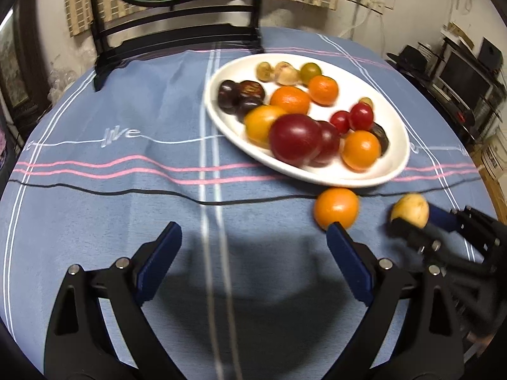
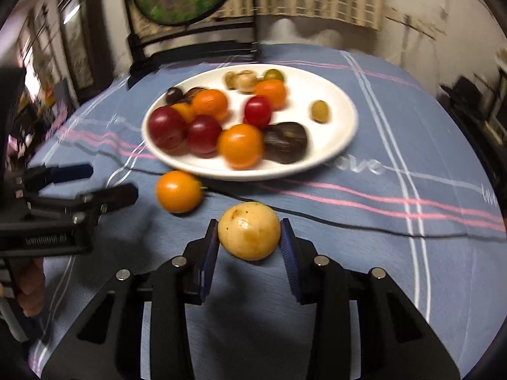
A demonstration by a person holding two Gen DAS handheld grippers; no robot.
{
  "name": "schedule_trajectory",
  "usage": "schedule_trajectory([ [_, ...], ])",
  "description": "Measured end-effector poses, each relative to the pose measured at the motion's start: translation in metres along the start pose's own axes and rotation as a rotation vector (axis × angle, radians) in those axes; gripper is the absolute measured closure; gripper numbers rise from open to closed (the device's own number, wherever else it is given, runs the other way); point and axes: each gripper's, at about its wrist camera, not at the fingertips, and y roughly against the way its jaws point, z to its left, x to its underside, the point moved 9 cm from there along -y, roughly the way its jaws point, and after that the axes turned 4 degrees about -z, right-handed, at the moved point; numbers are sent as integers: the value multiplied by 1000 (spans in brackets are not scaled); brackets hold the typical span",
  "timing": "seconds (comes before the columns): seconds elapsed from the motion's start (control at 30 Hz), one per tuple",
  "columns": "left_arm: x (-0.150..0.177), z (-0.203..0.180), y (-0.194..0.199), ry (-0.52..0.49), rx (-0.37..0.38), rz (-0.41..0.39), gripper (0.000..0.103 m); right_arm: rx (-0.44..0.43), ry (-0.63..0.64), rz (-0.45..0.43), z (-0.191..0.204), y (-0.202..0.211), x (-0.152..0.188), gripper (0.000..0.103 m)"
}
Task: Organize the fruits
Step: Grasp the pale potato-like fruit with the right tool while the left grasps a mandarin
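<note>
A white oval plate holds several fruits: red plums, oranges, dark purple fruits, small cherry tomatoes and pale ones. One orange fruit lies on the cloth just in front of the plate. My right gripper is shut on a yellow round fruit, held just above the cloth. My left gripper is open and empty, with its right finger close to the loose orange fruit.
The round table carries a blue cloth with pink, white and black stripes. A black stand with a round picture is at the far edge. Shelves with clutter stand at the right.
</note>
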Motion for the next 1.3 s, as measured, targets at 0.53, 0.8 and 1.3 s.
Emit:
schedule_trajectory([
  [0.53,12,-53,-29,-104,22,93,26,-36,-43,-53,-9,16,-9,64],
  [0.8,4,-65,-32,-121,15,81,59,-36,-47,-55,-10,16,-10,64],
  [1.3,4,-59,-15,-143,9,42,65,-28,-44,-57,-10,15,-10,64],
])
